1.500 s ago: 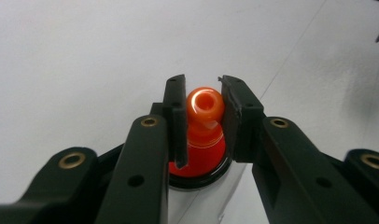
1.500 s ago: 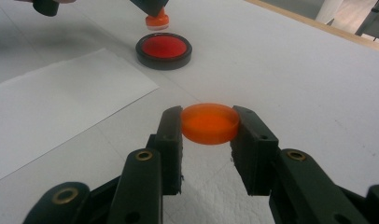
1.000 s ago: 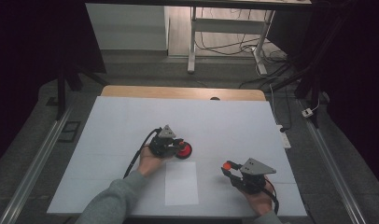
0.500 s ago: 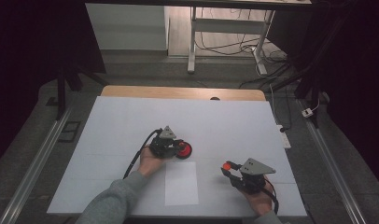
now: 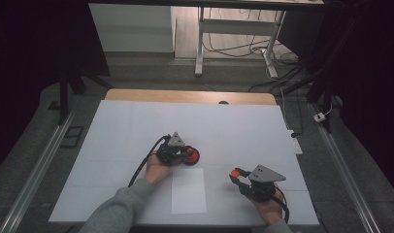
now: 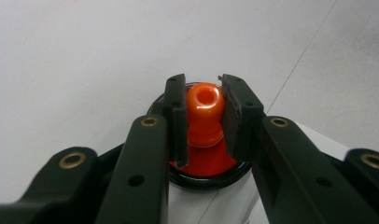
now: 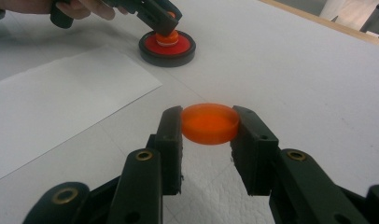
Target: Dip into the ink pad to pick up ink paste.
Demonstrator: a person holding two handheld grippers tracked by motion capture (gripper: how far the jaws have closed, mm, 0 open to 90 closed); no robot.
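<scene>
Holding: the right hand-held gripper (image 7: 209, 135) pinched a flat orange plastic disc (image 7: 209, 123) by its rim, jaws closed on opposite edges, the disc level and just above the white desk (image 5: 127, 126).
Pinching: the left hand-held gripper (image 6: 204, 116) was pressed onto the orange knob-topped peg (image 6: 204, 105) that stood upright in the middle of a round black-rimmed red base (image 5: 191, 156).
Landmark: the red base sat on the desk just beyond the far edge of a white paper sheet (image 5: 188, 191).
Key relation: from the right hand-held gripper the red base lay ahead and to its left, past the corner of the paper sheet; in the high view the disc (image 5: 235, 172) was near the base, on the base's right and nearer the person.
Axis: the peg's long axis ran vertical; the disc lay flat, so I judged it would have to travel over the base and come down from above.
Nearer hand: the left hand (image 5: 156, 168) was already at the base; the right hand (image 5: 269, 208) was apart from it.
Change: against the earlier frames, the right hand-held gripper and disc had barely shifted; the left one had stayed on the peg.
</scene>
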